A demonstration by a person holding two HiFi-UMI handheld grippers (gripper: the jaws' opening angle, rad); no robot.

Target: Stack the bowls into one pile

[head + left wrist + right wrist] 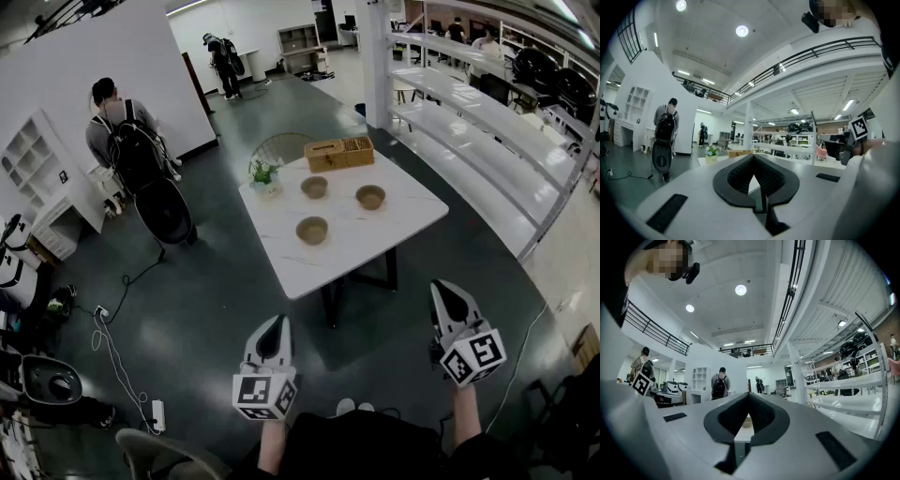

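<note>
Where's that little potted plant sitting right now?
In the head view, the potted plant stands at the white table's far left corner, left of the wooden box, a bowl close on its right.

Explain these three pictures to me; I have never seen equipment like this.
No robot here: a person holds a tool in each hand, the left hand-held gripper and the right hand-held gripper. The head view comes from a camera on the person's head, looking down. Each of the other two comes from a camera riding on one gripper, looking along its jaws. Ahead stands a white table with three bowls, apart from one another, a wooden box and a small plant. Both sets of jaws are shut and hold nothing; the bowls are not yet stacked.
</note>
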